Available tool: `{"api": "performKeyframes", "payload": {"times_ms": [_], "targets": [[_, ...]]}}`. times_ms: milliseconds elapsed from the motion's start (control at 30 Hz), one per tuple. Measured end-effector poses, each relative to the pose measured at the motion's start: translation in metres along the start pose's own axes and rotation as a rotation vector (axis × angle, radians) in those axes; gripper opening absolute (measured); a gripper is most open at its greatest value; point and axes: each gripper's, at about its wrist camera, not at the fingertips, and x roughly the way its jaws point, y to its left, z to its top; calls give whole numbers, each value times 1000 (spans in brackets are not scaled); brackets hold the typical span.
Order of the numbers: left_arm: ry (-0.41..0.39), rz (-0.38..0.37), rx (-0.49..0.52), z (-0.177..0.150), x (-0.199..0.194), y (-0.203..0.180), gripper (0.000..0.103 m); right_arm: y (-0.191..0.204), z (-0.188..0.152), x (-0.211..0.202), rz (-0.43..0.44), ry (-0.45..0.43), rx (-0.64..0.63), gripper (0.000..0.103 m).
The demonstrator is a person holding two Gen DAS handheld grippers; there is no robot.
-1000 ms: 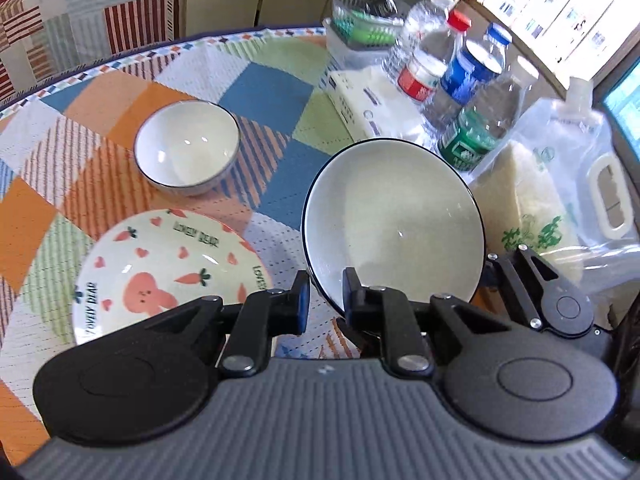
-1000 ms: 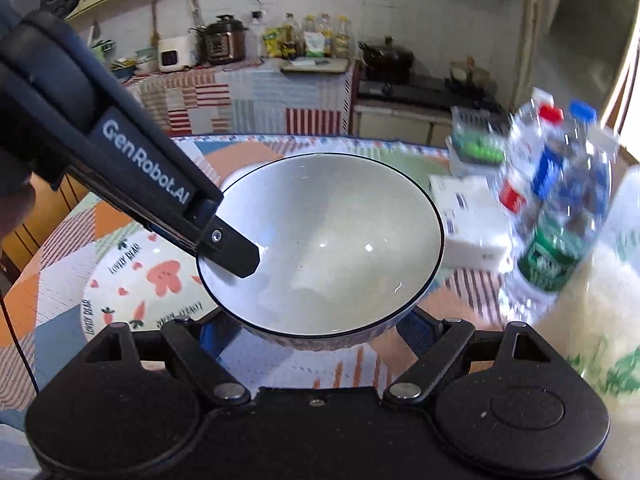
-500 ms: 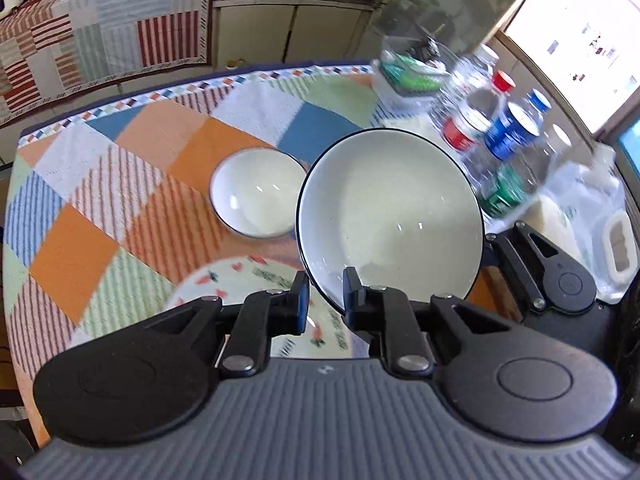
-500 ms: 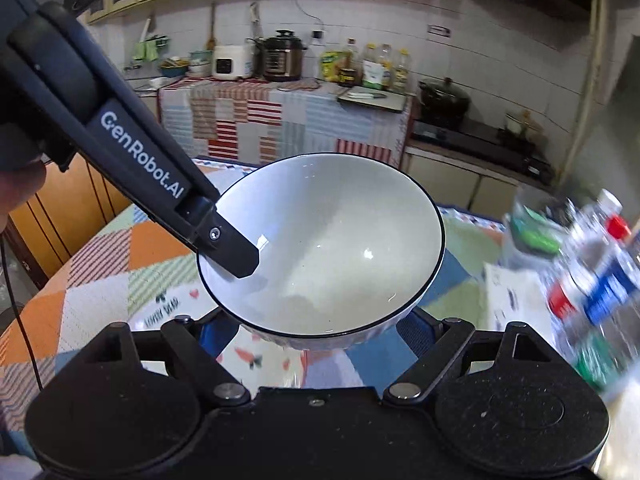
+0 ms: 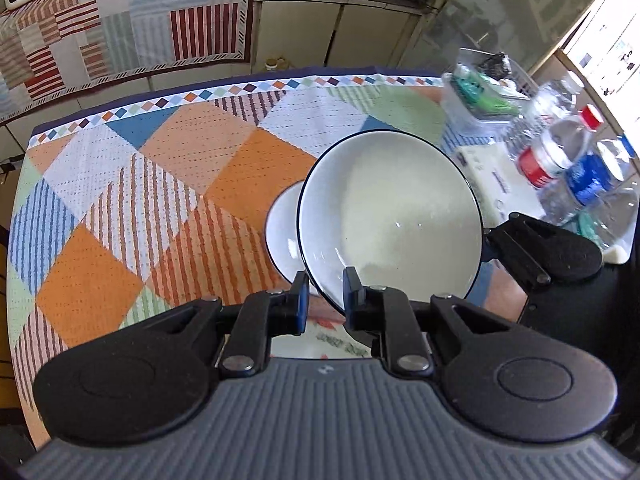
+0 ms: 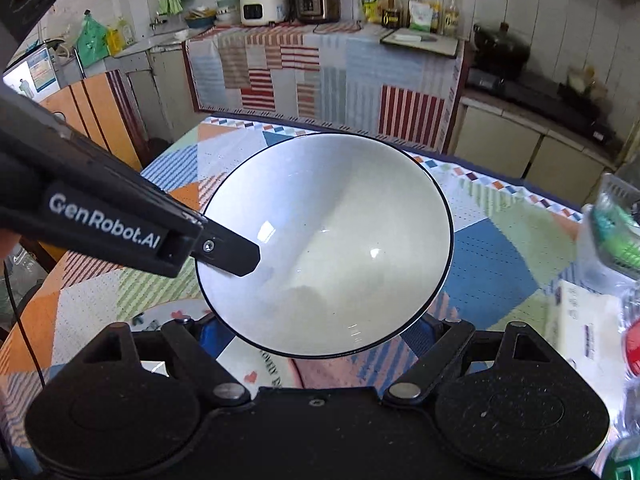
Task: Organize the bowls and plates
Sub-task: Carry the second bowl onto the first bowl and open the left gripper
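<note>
Two bowls (image 5: pixel 390 216), one plate (image 6: pixel 248 364), perhaps four bottles (image 5: pixel 556 152)

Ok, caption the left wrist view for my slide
Left gripper pinches the large bowl by its rim above the small bowl on the patchwork tablecloth.

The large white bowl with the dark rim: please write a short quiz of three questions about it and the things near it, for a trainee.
1. True or false: the large white bowl with the dark rim rests flat on the checked patchwork tablecloth.
2. Where does the left gripper grip this bowl? A: on the near rim. B: under the foot. C: nowhere.
3. Fill in: in the left wrist view, the large bowl partly hides a small white ____ on the cloth.

Key: 1 false, it is held tilted above the cloth; 2 A; 3 bowl.
</note>
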Motion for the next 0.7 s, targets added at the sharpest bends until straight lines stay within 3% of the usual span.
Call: {"api": "performKeyframes", "payload": {"times_ms": [167, 400, 700], "targets": [[39, 41, 22, 12, 23, 6, 15, -8, 10, 31, 26, 49, -21, 88], [57, 43, 44, 12, 41, 11, 15, -21, 11, 52, 88, 104, 0, 89], [54, 89, 51, 12, 62, 11, 15, -22, 10, 66, 65, 128, 14, 88]]}}
